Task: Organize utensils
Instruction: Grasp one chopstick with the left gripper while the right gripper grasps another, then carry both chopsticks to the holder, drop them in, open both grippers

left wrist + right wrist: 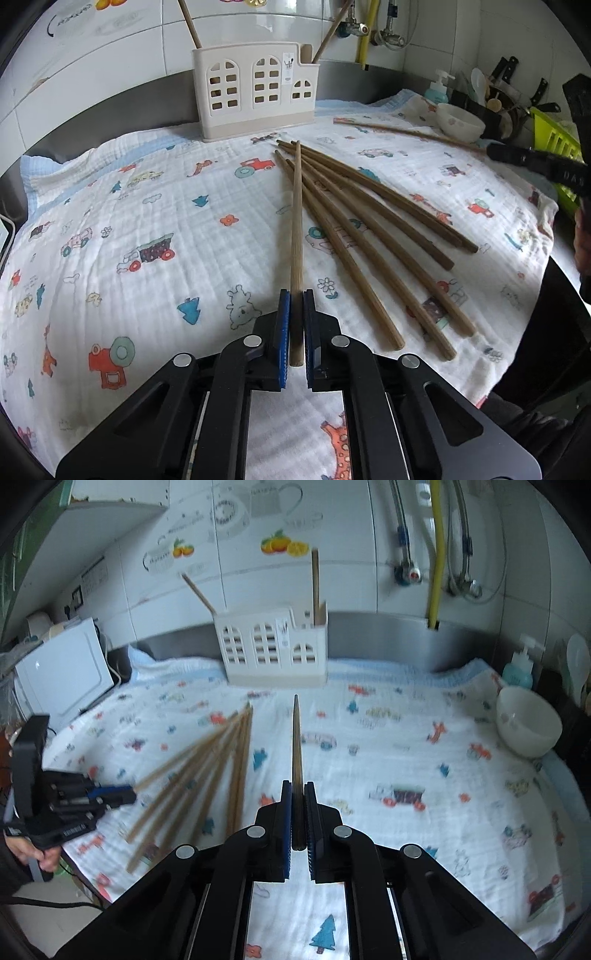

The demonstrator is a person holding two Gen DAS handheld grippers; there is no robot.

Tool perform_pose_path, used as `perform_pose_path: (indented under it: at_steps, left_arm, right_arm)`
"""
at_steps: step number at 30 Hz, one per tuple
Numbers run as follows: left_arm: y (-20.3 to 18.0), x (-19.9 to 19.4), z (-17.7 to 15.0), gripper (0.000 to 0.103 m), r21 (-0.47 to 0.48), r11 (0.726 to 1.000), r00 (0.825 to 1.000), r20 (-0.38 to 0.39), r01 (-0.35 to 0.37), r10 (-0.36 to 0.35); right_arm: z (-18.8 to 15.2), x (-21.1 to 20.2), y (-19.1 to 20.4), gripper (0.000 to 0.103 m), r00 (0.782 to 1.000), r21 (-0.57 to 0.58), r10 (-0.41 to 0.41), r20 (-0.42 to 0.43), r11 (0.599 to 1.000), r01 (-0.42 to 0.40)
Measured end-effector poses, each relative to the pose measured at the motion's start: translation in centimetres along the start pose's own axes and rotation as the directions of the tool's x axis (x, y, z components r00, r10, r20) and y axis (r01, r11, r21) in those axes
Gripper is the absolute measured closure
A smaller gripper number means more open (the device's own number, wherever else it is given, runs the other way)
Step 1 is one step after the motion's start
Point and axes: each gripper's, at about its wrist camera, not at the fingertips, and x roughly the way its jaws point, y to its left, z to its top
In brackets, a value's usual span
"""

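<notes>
Left tool (294, 295) nearest lens, blue pads clenched on one chopstick (296, 221); stick runs forward from pads, tip crossing over loose chopsticks (369, 236). These five fan out on printed cloth (147, 206) covering bench, just right of held stick. Right tool (295, 786) clenched on second chopstick (296, 738), stick pointing at utensil holder (275, 650). Holder cream, window cutouts, upright at cloth's back edge by wall; two chopsticks already standing in it. White bowl (528, 722) at right edge of cloth.
</notes>
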Motion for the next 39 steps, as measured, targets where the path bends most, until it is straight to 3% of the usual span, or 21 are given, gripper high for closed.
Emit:
perform_pose_path:
  at_steps: [7,17,29,34,39]
  left_arm:
    - [0.2,-1.6,0.3,0.098,-0.041,0.999,0.999,0.039,0.032,-0.030]
    - [0.8,-5.0,4.4,0.098,-0.075,0.996,0.985,0.167,0.057,-0.044]
    - [2.4,-6.2,10.6,0.098,-0.108,0.991,0.963,0.264,0.078,-0.047]
    - [2.7,-6.4,13.5,0.098,-0.090,0.993,0.956,0.290,0.071,-0.042]
    - [2.4,-6.2,16.2,0.098,-0.053,0.997,0.953,0.302,0.049,-0.030]
  right_arm:
    - [2.6,-2.4,0.4,0.096,0.997,0.008,0.032,0.070,0.999,-0.033]
    - [7.1,-3.4,0.8,0.096,0.992,-0.037,0.022,0.122,0.999,-0.017]
    - [12.3,-1.5,-0.2,0.096,0.998,-0.091,-0.020,0.064,0.996,0.025]
    - [15.1,0.4,-0.7,0.096,0.999,-0.132,-0.022,-0.041,0.991,0.017]
    - [18.5,1.3,-0.6,0.096,0.996,-0.174,-0.042,-0.075,0.984,0.029]
